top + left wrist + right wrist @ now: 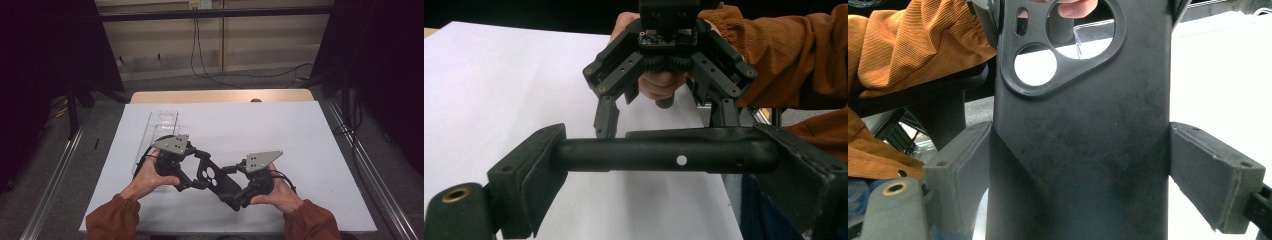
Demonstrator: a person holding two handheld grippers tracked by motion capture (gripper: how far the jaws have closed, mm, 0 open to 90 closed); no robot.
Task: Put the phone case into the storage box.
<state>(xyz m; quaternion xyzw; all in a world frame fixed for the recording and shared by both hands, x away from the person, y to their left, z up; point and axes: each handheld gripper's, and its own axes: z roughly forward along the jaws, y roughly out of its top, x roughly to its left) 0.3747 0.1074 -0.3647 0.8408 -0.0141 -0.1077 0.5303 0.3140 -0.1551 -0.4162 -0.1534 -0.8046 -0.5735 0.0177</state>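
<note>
L tool [192, 172] clamped on top edge of black phone case [215, 177] | R tool [235, 192] clamped across case's lower body, jaws wide | case held between both tools, above white sheet [300, 150] on bench | clear plastic box [160, 125] seen behind L hand [150, 175]

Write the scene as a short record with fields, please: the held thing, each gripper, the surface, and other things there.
held thing: black phone case, camera cut-out visible, lifted between both grippers
left gripper: jaws shut on the case's edge
right gripper: jaws shut across the case's width
surface: white table sheet
other: clear plastic package lying on the sheet behind the left hand
</note>
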